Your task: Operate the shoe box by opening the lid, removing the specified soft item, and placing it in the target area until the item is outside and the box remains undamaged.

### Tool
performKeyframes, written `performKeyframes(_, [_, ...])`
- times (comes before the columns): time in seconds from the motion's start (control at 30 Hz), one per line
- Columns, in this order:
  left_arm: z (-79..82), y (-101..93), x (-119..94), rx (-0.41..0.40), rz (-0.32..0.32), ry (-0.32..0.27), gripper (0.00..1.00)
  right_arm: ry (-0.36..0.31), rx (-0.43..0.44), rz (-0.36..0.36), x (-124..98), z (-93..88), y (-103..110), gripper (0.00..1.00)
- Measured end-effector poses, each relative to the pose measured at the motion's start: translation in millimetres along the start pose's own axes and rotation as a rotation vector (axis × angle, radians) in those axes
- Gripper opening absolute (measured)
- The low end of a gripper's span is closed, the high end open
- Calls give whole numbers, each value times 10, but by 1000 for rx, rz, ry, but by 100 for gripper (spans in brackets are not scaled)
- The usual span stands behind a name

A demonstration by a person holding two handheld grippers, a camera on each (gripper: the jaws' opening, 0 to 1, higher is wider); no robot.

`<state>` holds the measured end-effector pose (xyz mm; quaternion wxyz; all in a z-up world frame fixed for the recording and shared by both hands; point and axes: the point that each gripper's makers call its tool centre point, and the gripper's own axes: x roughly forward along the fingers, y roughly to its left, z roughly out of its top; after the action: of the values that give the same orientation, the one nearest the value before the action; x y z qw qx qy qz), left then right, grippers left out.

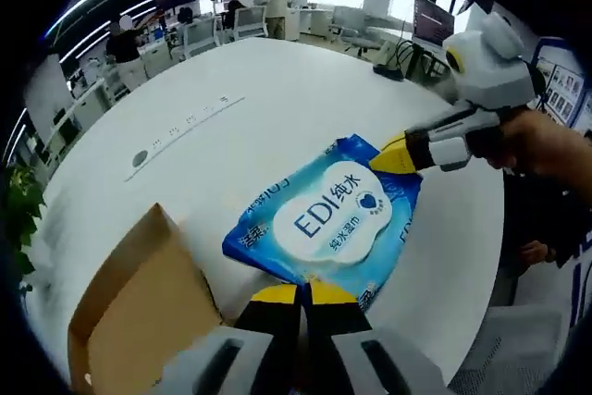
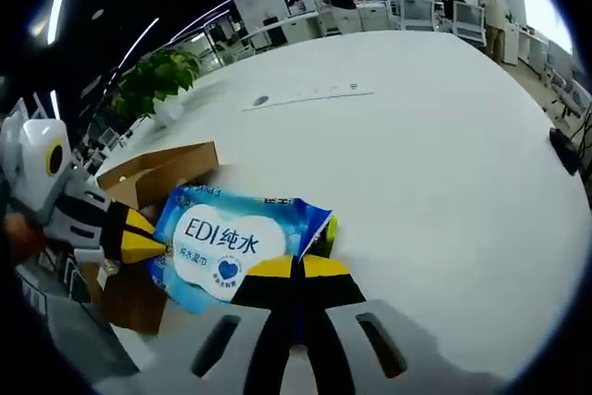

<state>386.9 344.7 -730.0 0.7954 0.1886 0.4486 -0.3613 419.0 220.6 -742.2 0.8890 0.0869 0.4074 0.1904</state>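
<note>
A blue and white pack of wet wipes (image 1: 328, 215) hangs just over the white table (image 1: 259, 90), stretched between both grippers. My left gripper (image 1: 301, 291) is shut on its near edge, yellow tips pinching the wrapper. From the right, my right gripper (image 1: 393, 156) is shut on the far corner. In the right gripper view the pack (image 2: 222, 238) lies in front of my right gripper (image 2: 296, 267), with the left gripper (image 2: 153, 238) clamped on its left end. The brown cardboard shoe box (image 1: 139, 312) stands open beside the pack, also seen as box (image 2: 157, 173).
A hand (image 1: 546, 145) holds the right gripper. A green plant (image 2: 157, 76) stands past the table's far left edge. A black object (image 2: 562, 150) lies at the table's right side. Office desks, chairs and people fill the background.
</note>
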Motion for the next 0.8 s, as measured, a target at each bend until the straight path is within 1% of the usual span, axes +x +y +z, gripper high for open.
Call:
performKeyframes(0.23, [-39, 33, 71, 49, 12, 27, 0, -3, 6, -12, 83, -76, -37, 0])
performKeyframes(0.33, [-46, 19, 95, 68, 11, 35, 0, -2, 7, -16, 95, -99, -56, 0])
performKeyframes(0.63, [-86, 29, 121, 96, 26, 47, 1, -31, 24, -17, 106, -83, -69, 0])
performKeyframes(0.73, [-116, 23, 102, 142, 37, 51, 4, -39, 14, -27, 95, -78, -90, 2])
performKeyframes(0.8, [-121, 26, 89, 135, 40, 49, 5, -43, 9, -34, 90, -73, -100, 4])
